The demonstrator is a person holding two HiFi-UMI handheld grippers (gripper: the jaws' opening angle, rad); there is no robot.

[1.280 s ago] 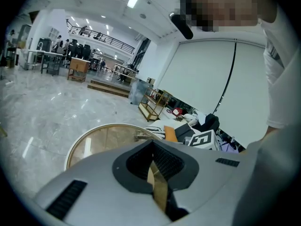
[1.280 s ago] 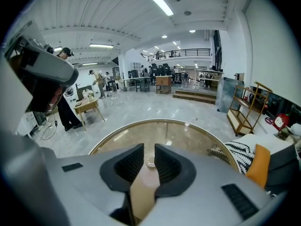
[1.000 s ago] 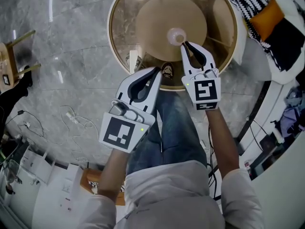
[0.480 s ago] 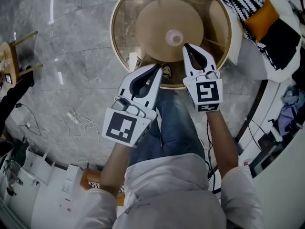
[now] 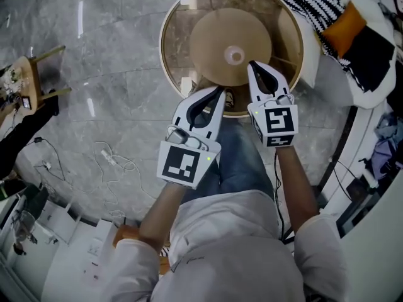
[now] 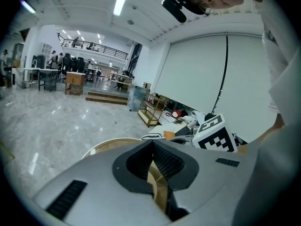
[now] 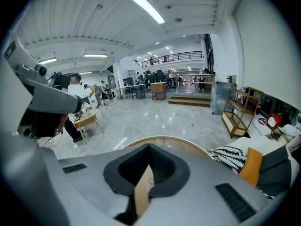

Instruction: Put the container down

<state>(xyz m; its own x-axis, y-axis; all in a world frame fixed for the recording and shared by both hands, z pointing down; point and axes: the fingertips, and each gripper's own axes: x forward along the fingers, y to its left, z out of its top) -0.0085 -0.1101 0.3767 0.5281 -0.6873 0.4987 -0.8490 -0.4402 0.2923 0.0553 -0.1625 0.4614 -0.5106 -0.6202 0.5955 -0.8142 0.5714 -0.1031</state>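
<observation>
— Looking for containers: how many are there, and what is in them?

— Only one: a small, pale, translucent round container (image 5: pixel 234 56). It stands upright at the middle of a round tan disc (image 5: pixel 211 46), which shows within the round glass surface with a tan wooden rim (image 5: pixel 164 46). I cannot tell whether the disc lies on the glass or under it. The container is too small for me to make out what it holds.

— And the count of everything else?

— Two grippers, one surface and one disc. Far out to the left of the left gripper (image 5: pixel 221 90), one small wooden stool (image 5: pixel 38 74) stands on the grey marble floor (image 5: pixel 107 43). One loose white cable (image 5: pixel 116 162) lies on the floor nearer that gripper. Off to the right of the right gripper (image 5: pixel 252 63) lie one black-and-white striped cushion (image 5: pixel 308 2) and one orange cushion (image 5: pixel 343 30).

— Where does the container lie relative to the grippers?

— It sits just ahead of the right gripper's tips and slightly to their left, near but apart from them. Nothing touches it. The left gripper is farther off, with its tips over the near rim of the surface. From there the container is ahead and to the right.

— What state are the grippers in?

— The right gripper is narrow, jaws brought together tip to tip and holding nothing. The left gripper is the same, jaws meeting at the tips and empty. Both point forward and downward, side by side.
</observation>
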